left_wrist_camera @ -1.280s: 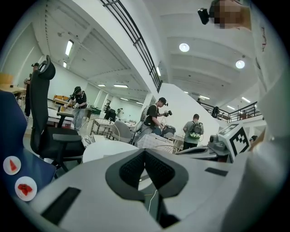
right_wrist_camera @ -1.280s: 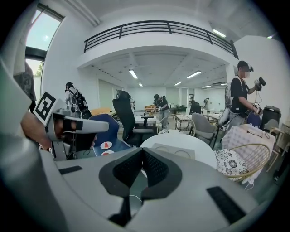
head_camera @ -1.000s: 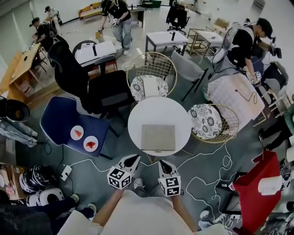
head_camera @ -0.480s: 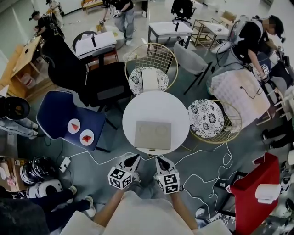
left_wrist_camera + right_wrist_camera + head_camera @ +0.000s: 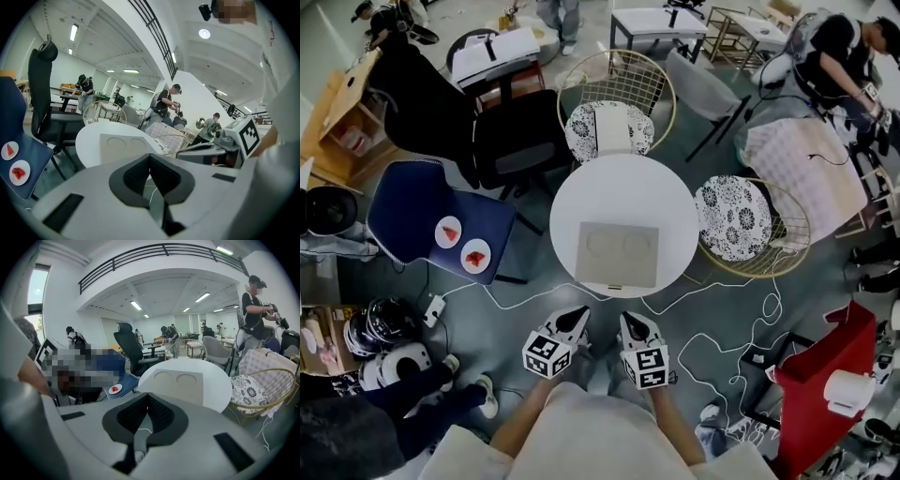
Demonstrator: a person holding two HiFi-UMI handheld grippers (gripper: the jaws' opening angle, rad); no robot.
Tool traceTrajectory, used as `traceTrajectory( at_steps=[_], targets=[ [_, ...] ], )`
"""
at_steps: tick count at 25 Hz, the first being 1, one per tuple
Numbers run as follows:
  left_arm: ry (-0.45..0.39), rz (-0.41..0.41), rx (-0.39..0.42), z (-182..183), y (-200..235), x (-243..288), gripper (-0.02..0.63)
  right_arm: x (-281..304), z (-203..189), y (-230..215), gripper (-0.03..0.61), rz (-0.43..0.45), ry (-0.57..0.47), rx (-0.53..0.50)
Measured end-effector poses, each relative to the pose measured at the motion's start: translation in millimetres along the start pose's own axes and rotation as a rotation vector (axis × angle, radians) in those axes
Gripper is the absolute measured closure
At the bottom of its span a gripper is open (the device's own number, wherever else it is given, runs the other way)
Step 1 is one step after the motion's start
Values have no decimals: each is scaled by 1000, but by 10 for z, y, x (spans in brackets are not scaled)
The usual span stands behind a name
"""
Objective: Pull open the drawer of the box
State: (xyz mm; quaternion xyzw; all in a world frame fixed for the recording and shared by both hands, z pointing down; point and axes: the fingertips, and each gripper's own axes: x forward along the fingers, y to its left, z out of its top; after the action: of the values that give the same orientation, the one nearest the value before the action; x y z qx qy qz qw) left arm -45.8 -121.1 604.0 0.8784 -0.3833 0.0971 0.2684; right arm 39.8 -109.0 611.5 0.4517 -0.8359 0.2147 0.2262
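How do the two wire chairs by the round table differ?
The far wire chair stands behind the table with a white flat object on its cushion; the right wire chair stands at its right, cushion bare. Both have gold wire backs and patterned cushions.

**Item counts around the round table, seen from above.**

One white table (image 5: 675,202) carries one grey box (image 5: 619,267), and the box top shows two round recesses (image 5: 602,246). Two grippers appear at the near side, the left gripper (image 5: 579,313) and the right gripper (image 5: 630,319), each bearing one marker cube (image 5: 547,354). Two gold wire chairs with patterned cushions stand beside the table: the far wire chair (image 5: 579,133) and the right wire chair (image 5: 733,217). One blue chair (image 5: 408,202) at the left holds two white plates (image 5: 440,225), each with one red piece. One black office chair (image 5: 441,117) stands at the far left.
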Motion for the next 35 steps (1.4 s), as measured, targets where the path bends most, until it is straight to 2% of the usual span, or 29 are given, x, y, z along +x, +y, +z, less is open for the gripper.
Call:
traceTrajectory(
  at_steps=[8, 14, 27, 35],
  targets=[
    [71, -23, 0, -353, 195, 188, 603, 129, -502, 40, 563, -4, 83, 60],
    [100, -43, 15, -445, 317, 386, 603, 153, -718, 4, 563, -15, 119, 91],
    [131, -47, 120, -195, 804, 899, 603, 214, -788, -74, 563, -22, 132, 123],
    [159, -22, 137, -206, 1021, 1032, 603, 246, -821, -126, 563, -19, 134, 135]
  ],
)
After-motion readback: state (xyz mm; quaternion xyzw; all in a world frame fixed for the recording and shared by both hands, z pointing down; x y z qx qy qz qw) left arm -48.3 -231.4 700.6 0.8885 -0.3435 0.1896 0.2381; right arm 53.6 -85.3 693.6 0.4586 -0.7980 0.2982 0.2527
